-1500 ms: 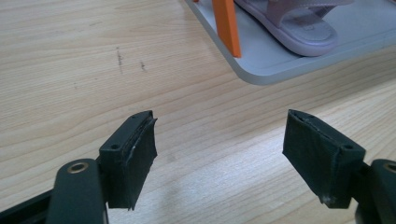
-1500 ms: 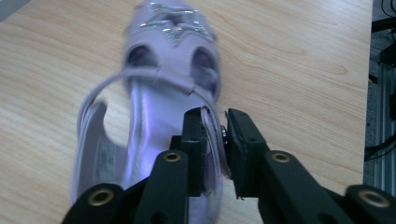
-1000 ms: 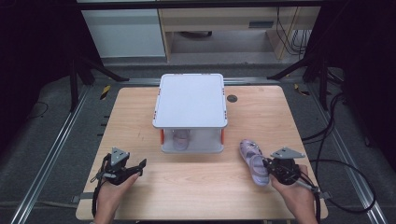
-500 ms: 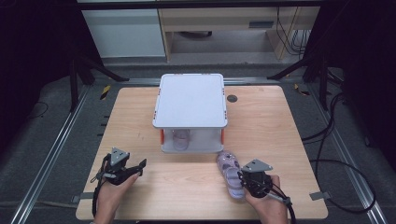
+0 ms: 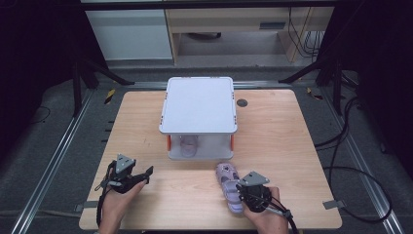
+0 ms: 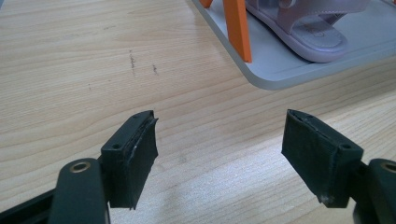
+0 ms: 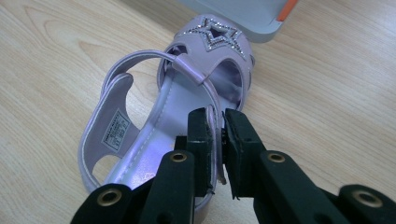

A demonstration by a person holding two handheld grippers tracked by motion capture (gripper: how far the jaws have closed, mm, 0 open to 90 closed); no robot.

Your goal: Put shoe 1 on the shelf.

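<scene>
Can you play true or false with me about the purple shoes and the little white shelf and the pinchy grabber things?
1. The right gripper is pinching the side of a purple sandal. True.
2. The left gripper is holding a shoe. False: its jaws stand wide open over bare wood, with nothing between them.
3. A second purple sandal sits on the bottom level of the white shelf. True.
4. The sandal in the right gripper has a sparkly heart on its toe. False: it is a sparkly star.
5. The held sandal is already inside the shelf. False: it is on the table, in front of the shelf.
</scene>
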